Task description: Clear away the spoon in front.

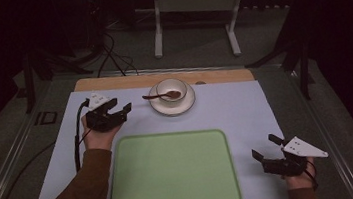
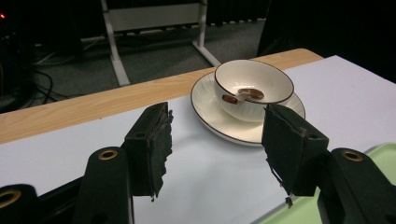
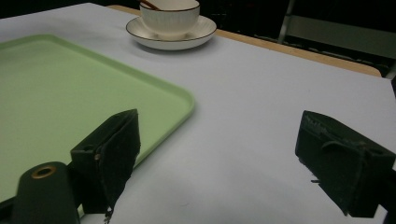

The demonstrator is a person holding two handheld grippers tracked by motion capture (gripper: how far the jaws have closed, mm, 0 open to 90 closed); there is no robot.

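Note:
A white cup (image 1: pixel 171 89) with a brown rim stands on a white saucer (image 1: pixel 187 104) at the back of the white mat. A brown spoon (image 1: pixel 156 96) rests in the cup, handle out to the left. My left gripper (image 1: pixel 120 106) hovers open just left of the saucer; in the left gripper view the cup (image 2: pixel 253 88) and saucer (image 2: pixel 208 105) lie ahead between the jaws. My right gripper (image 1: pixel 265 147) is open near the front right, beside the green tray (image 1: pixel 173 173). The right gripper view shows the tray (image 3: pixel 70 93) at left and the cup (image 3: pixel 169 16) far off.
The white mat (image 1: pixel 236 113) covers a wooden tabletop (image 1: pixel 112 81) whose back edge shows. A white metal frame (image 1: pixel 194 7) and cables (image 1: pixel 114 56) stand on the floor behind the table.

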